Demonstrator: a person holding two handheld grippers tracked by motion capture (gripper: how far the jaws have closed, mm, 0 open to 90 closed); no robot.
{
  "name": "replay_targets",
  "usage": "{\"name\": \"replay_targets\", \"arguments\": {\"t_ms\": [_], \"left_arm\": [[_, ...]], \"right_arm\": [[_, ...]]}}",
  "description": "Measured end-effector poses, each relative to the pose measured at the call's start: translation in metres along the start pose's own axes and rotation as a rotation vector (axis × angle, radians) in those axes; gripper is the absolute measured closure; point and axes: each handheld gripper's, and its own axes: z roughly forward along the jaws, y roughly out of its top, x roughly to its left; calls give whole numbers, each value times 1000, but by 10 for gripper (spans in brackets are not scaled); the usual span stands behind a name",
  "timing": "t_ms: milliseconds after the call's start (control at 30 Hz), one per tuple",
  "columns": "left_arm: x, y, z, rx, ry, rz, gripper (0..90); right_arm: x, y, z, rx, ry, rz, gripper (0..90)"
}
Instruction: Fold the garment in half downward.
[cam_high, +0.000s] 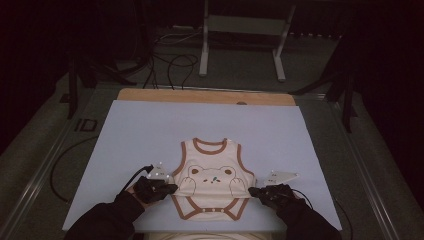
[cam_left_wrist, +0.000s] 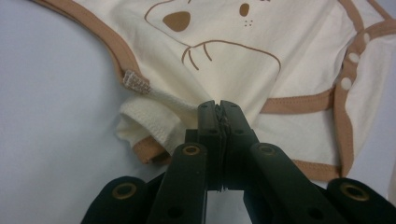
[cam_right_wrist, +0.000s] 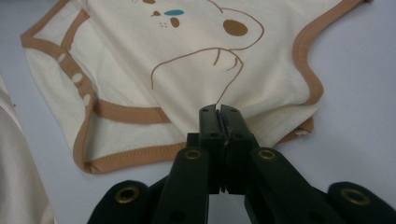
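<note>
Pinching the cream bodysuit (cam_high: 212, 182) (bear print up): left hand-held gripper (cam_high: 172, 188) and right hand-held gripper (cam_high: 252, 191).

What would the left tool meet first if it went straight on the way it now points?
The left tool is already shut on the cream baby bodysuit with brown trim. Going straight on, it would push further into that fabric, probably toward the printed bear paw; depth is unclear.
</note>
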Motion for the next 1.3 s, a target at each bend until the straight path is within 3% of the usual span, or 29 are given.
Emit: {"name": "replay_targets", "arguments": {"t_ms": [500, 1300], "left_arm": [[2, -8, 8, -3, -13, -10, 885], [2, -11, 10, -26, -18, -5, 868]], "right_arm": [[-3, -10, 10, 32, 7, 9, 889], [-4, -13, 11, 23, 15, 30, 872]]}}
